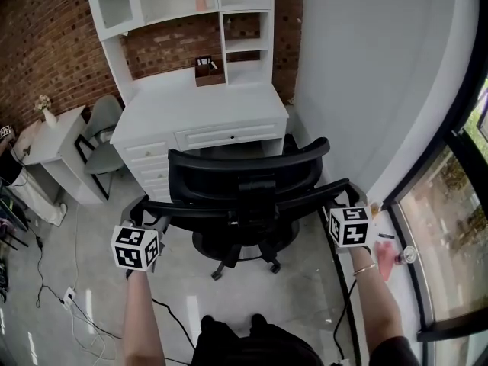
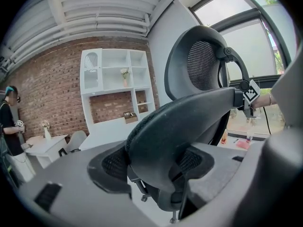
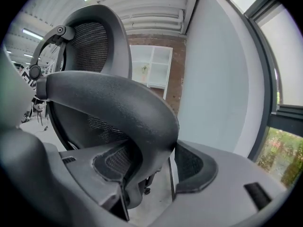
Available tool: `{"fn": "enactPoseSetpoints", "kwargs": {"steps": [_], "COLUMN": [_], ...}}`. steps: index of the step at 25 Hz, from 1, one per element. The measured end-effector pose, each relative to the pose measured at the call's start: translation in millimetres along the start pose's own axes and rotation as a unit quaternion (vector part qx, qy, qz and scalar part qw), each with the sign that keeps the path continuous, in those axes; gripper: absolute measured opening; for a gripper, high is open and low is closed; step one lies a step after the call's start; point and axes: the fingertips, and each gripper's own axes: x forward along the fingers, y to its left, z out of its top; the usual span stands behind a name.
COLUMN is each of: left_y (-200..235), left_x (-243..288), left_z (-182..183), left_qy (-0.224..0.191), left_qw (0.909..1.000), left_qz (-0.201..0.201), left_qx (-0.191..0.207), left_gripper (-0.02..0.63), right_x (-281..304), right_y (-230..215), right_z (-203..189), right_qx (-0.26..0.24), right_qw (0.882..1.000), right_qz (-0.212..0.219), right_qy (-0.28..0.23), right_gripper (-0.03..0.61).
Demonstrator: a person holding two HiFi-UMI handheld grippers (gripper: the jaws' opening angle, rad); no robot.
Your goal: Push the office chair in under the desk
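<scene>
A black mesh office chair (image 1: pixel 244 189) stands with its back to me, in front of the white desk (image 1: pixel 206 113); its wheeled base (image 1: pixel 244 259) is on the floor just short of the desk's knee space. My left gripper (image 1: pixel 145 218) is shut on the left end of the chair's back frame (image 2: pixel 189 112), which fills the gap between its jaws (image 2: pixel 161 169). On the right end of that frame (image 3: pixel 113 103), my right gripper (image 1: pixel 343 202) is shut too, a pad on each side (image 3: pixel 151 164). The headrest (image 2: pixel 201 65) rises above.
A white hutch with shelves (image 1: pixel 183 6) tops the desk. A grey chair (image 1: pixel 103 139) and a small white table (image 1: pixel 57 139) stand at the left. At the right are a grey wall (image 1: pixel 366 75), a glass wall (image 1: pixel 450 204) and small items on the floor (image 1: pixel 387 261). A person (image 2: pixel 9 122) stands far left.
</scene>
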Motion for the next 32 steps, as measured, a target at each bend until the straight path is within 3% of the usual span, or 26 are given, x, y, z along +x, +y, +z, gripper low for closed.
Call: {"fn": "enactPoseSetpoints", "kwargs": {"steps": [12, 21, 32], "left_y": [-6, 11, 14], "left_x": [28, 68, 94], "left_z": [8, 28, 18], "left_qy": [0.006, 0.007, -0.006], "left_qw": [0.9997, 0.9994, 0.9992], "left_qz": [0.01, 0.008, 0.007], "left_qx": [-0.022, -0.033, -0.039], "left_gripper": [0.279, 0.279, 0.281], "right_x": [29, 69, 92], "right_y": [-21, -32, -36], "right_z": [6, 26, 16], "right_qx": [-0.008, -0.001, 0.003], "right_qw": [1.0, 1.0, 1.0], "right_qz": [0.012, 0.012, 0.002], "right_qy": [-0.005, 0.025, 0.019], "right_gripper": [0.249, 0.249, 0.249]}}
